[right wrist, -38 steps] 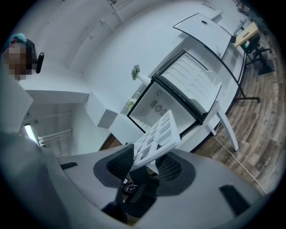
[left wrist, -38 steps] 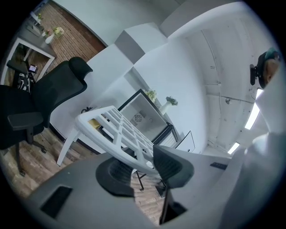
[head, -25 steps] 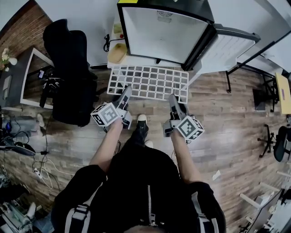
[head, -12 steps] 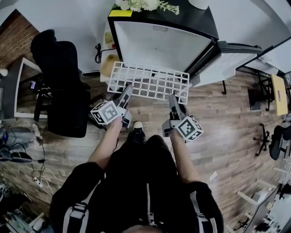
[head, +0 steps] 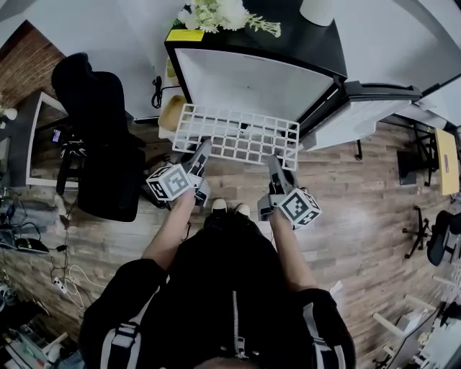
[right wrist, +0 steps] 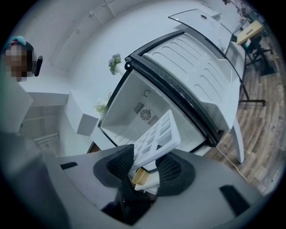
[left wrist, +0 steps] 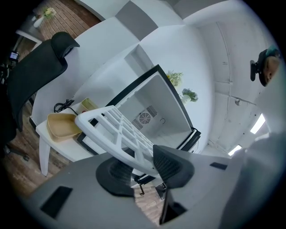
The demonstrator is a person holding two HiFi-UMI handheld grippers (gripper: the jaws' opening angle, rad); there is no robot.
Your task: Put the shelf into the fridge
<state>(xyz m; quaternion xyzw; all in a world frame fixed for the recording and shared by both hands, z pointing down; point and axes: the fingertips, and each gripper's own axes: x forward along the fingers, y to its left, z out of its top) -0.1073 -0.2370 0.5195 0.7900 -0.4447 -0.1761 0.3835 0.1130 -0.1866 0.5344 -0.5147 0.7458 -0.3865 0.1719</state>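
Note:
A white grid shelf [head: 238, 135] hangs level in front of the open fridge [head: 256, 79], held at its near edge by both grippers. My left gripper [head: 201, 154] is shut on the shelf's near left part; the shelf [left wrist: 117, 130] runs between its dark pads toward the fridge's white inside [left wrist: 152, 109]. On the near right edge my right gripper [head: 274, 163] is shut too, the shelf [right wrist: 156, 138] pinched between its jaws. The fridge door [head: 364, 115] stands swung open to the right.
A black office chair [head: 101, 137] stands left of the fridge. A tan tray [head: 173, 113] lies on a low white table [left wrist: 58, 143] beside the fridge's left side. Flowers [head: 220, 14] sit on the fridge top. Desks and chairs line the right edge.
The shelf and both grippers have come up and closer to the fridge opening; the shelf's far edge now overlaps the fridge front. Both grips are unchanged.

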